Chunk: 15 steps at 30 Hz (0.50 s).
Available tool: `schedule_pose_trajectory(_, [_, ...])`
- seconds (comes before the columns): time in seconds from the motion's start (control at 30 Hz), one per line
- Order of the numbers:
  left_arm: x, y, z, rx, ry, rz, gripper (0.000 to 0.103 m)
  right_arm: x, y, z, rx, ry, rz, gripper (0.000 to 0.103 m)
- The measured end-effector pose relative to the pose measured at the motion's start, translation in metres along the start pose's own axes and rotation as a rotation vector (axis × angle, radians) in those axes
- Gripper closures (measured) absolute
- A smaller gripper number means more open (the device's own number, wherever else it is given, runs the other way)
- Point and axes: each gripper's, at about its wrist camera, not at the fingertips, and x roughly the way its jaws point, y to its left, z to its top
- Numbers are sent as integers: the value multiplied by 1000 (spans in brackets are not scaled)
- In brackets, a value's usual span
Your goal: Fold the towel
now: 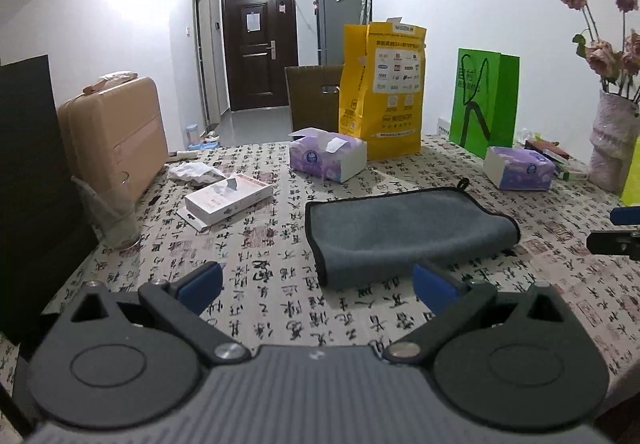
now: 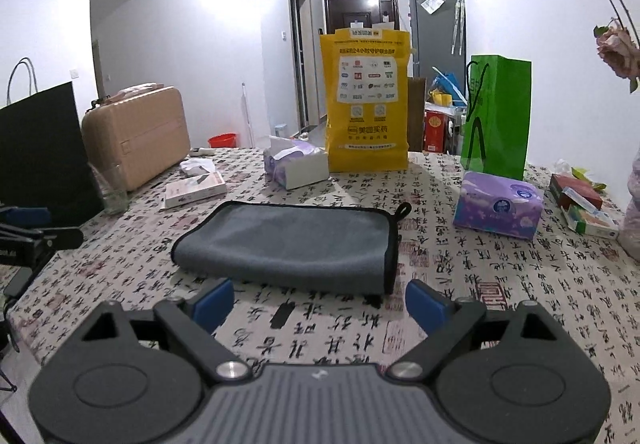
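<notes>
- On the calligraphy-printed tablecloth: one grey microfibre towel with black stitched edging, lying folded over, a small black hanging loop at its far corner.
- Left gripper with blue-padded black fingers: jaws spread wide, holding nothing, touching nothing; positioned just short of the towel's near edge.
- Right gripper of the same build: jaws likewise spread wide, empty, clear of the cloth, with the towel's near edge just ahead.
- Behind the towel: tall yellow printed paper bag, upright; bright green paper carrier bag, upright.
- Two purple tissue packs, one at either side of the yellow bag, well apart.
- Flat white carton and tan hard-shell case, at the left of the table.
- Pale vase of dried pink flowers, at the right edge.
</notes>
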Motion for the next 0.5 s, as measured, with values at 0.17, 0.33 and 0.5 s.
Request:
schedule_pose_trajectory(0.17, [-18, -2, -10, -8, -18, -8, 0, -17, 6, -13, 23, -18, 3, 10])
schedule_pose_trajectory(0.33, [-32, -3, -25, -13, -41, -11, 0, -29, 12, -26, 38, -15, 8, 10])
schedule_pose_trajectory(0.5, [-55, 0, -47, -8, -71, -44, 0, -44, 21, -38, 22, -14, 11, 9])
